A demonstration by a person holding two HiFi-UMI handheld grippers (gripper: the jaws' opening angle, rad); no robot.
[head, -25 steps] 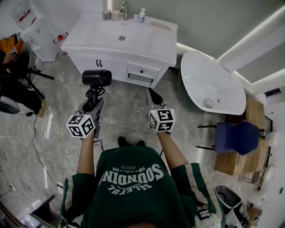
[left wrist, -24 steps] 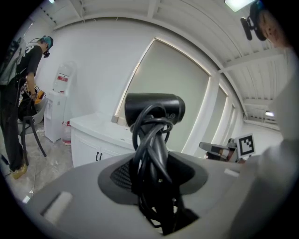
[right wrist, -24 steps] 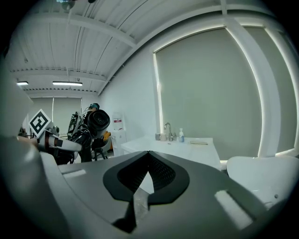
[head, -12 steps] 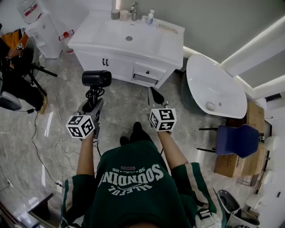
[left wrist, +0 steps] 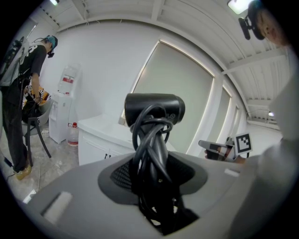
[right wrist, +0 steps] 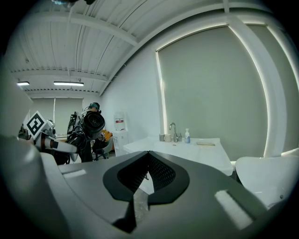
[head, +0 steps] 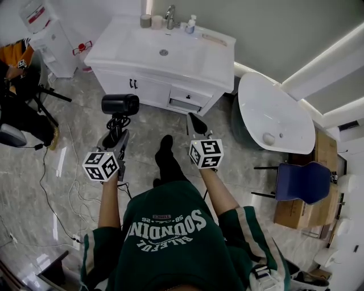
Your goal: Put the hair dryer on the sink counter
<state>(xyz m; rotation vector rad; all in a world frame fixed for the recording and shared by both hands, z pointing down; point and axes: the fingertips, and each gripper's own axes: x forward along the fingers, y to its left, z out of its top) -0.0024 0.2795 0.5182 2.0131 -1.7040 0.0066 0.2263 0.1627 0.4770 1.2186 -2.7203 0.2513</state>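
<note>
A black hair dryer (head: 120, 104) with its cord wound round the handle stands upright in my left gripper (head: 118, 127), which is shut on the handle. In the left gripper view the hair dryer (left wrist: 154, 109) rises from between the jaws, with the wrapped cord (left wrist: 152, 158) filling the gap. The white sink counter (head: 216, 61) lies ahead, beyond the dryer, and shows as well in the left gripper view (left wrist: 100, 126). My right gripper (head: 194, 119) hangs in the air to the right, jaws shut and empty. Its own view looks at the counter (right wrist: 198, 151).
A faucet (head: 169, 12), a soap bottle (head: 191, 24) and cups (head: 145, 20) line the counter's back edge. A water dispenser (head: 45, 34) stands to the left, where a person sits (head: 14, 91). A white tub (head: 273, 113) and a blue chair (head: 301, 175) are to the right. Cables (head: 57, 187) trail on the floor.
The person has stepped toward the sink cabinet, with a foot now forward between the grippers. The dryer stays in the left gripper and both grippers keep their pose.
</note>
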